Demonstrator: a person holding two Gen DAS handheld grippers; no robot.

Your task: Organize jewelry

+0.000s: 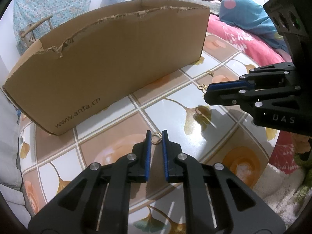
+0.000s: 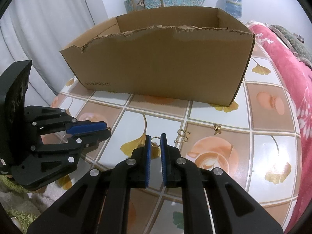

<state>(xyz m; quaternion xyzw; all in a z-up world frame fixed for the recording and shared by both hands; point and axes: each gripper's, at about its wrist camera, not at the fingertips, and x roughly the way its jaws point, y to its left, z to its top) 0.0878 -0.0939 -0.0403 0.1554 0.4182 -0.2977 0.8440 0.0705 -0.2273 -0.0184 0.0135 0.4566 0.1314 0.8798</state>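
Left gripper (image 1: pixel 156 134): jaws narrow, tips bracketing a small gold ring (image 1: pixel 156 138) that lies on the tiled tabletop (image 1: pixel 109 134). Whether the blue pads (image 1: pixel 148 156) actually press on the ring cannot be told; the ring sits at the very tips.

Right gripper (image 2: pixel 156 138): jaws narrow, closed on a second gold ring (image 2: pixel 155 140) held at the tips just above the tabletop (image 2: pixel 220 109), near the middle of the near half.

In the left wrist view the right gripper (image 1: pixel 207 93) enters from the right edge, pointing toward the cardboard box (image 1: pixel 109 64). In the right wrist view the left gripper (image 2: pixel 108 131) enters from the left edge, with a glint of gold at its tips.

Cardboard box (image 2: pixel 159 62): open-topped, torn upper rim, standing along the far edge of the tabletop.

Loose jewelry on the tabletop, to the right of the right gripper: a gold clover-shaped piece (image 2: pixel 182 135) and, further toward the right edge, a small gold butterfly-shaped piece (image 2: pixel 217 128). Both lie apart from the box and from each other. The same two pieces show in the left wrist view, clover-shaped piece (image 1: pixel 201 87) and butterfly-shaped piece (image 1: pixel 210 73).
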